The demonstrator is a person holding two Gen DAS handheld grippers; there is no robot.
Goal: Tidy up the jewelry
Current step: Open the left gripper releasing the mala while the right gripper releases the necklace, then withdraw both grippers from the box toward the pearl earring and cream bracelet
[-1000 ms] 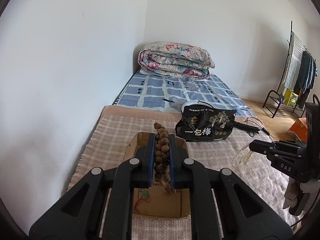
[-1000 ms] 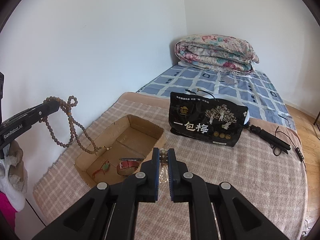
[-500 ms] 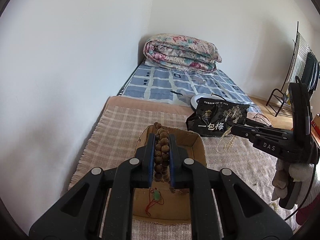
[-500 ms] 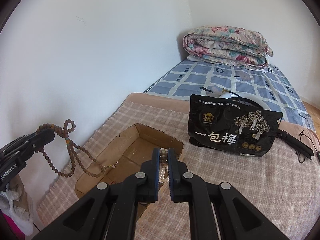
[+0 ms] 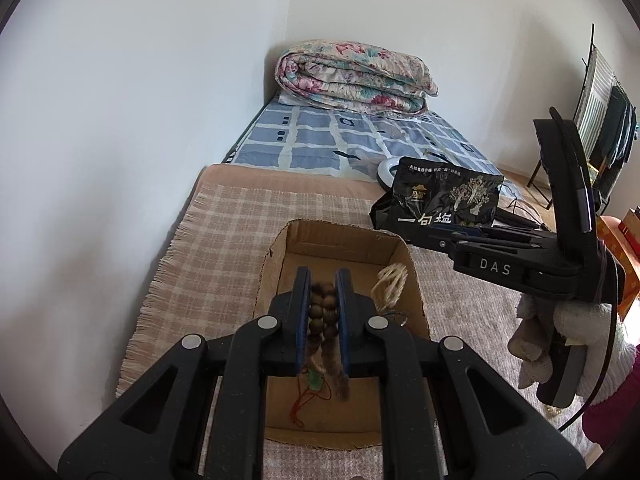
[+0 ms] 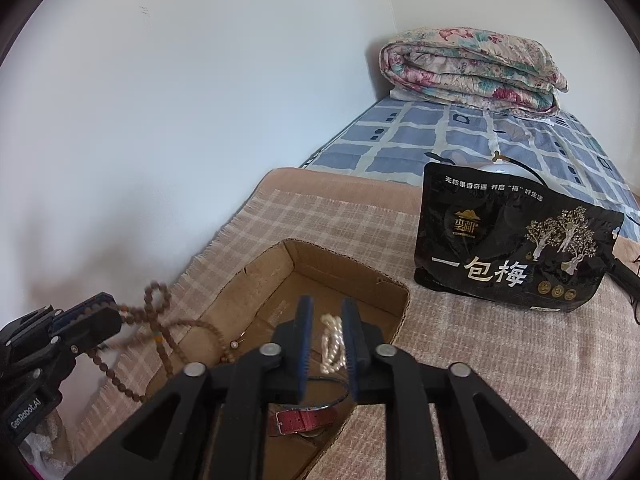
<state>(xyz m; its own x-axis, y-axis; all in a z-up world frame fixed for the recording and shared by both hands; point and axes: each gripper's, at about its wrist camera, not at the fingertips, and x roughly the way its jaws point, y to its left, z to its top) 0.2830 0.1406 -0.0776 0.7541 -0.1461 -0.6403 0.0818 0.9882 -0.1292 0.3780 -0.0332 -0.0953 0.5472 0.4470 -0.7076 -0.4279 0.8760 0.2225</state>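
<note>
An open cardboard box (image 5: pixel 276 264) (image 6: pixel 276 276) lies on a checked cloth. My left gripper (image 5: pixel 323 292) is over the box; its jaws have parted a little and the brown bead necklace (image 5: pixel 322 312) (image 6: pixel 160 332) hangs between them, blurred. My right gripper (image 6: pixel 327 320) is open over the box's right side, and the white pearl necklace (image 6: pixel 332 342) (image 5: pixel 390 284) sits between its jaws, dropping into the box. A red watch strap (image 6: pixel 302 420) and a green pendant on red cord (image 5: pixel 314 384) lie inside.
A black snack bag (image 6: pixel 512 240) (image 5: pixel 440 204) stands right of the box. A folded floral quilt (image 5: pixel 352 76) lies on the blue checked bed behind. A wall runs along the left. A clothes rack (image 5: pixel 604 120) stands at the far right.
Both grippers moved down over the box. The right gripper opened and the pearl necklace fell free. The left jaws widened and the brown beads started slipping down.
</note>
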